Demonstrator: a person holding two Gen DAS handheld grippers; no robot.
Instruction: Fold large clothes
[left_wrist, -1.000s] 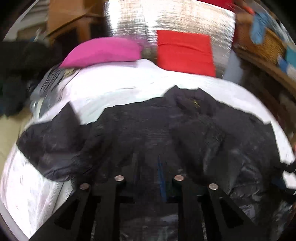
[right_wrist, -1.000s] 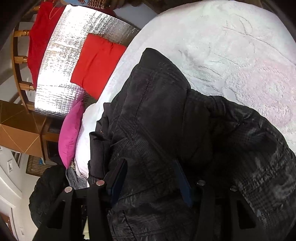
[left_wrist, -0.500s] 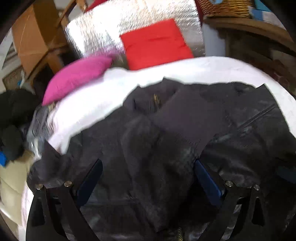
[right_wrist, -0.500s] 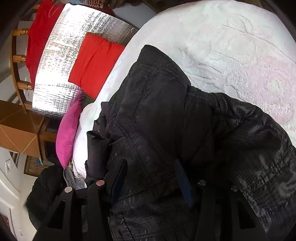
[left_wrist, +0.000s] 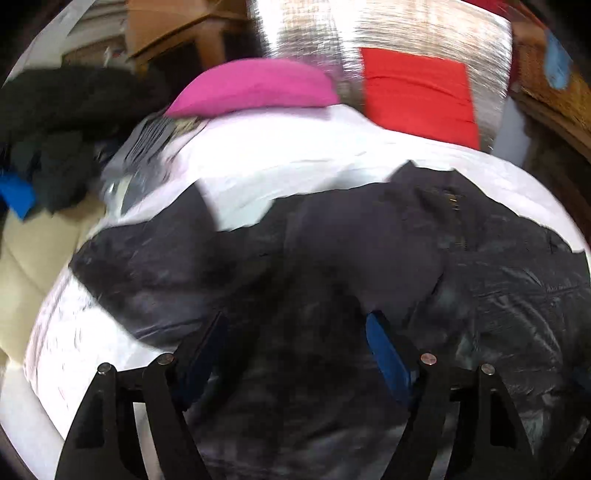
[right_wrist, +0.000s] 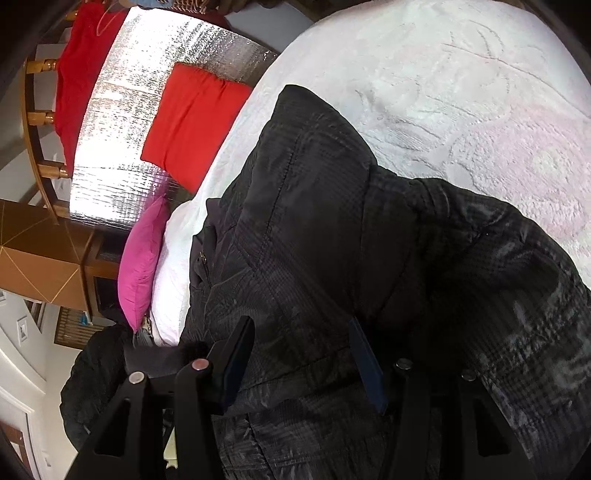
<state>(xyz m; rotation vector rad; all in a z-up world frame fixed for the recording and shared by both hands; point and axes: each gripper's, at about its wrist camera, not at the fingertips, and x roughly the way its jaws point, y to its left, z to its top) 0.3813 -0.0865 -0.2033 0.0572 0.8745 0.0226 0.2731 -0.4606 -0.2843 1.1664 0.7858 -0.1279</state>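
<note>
Black jacket (left_wrist: 369, 258), collar apparently toward pillows, lengthwise on white bedspread (right_wrist: 461, 92)

No legible text or labels

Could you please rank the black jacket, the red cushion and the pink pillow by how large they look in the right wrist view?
1. black jacket, filling most of the frame, though it is nearest the camera
2. red cushion
3. pink pillow, seen edge-on, so its true size against the cushion is unsure
</note>
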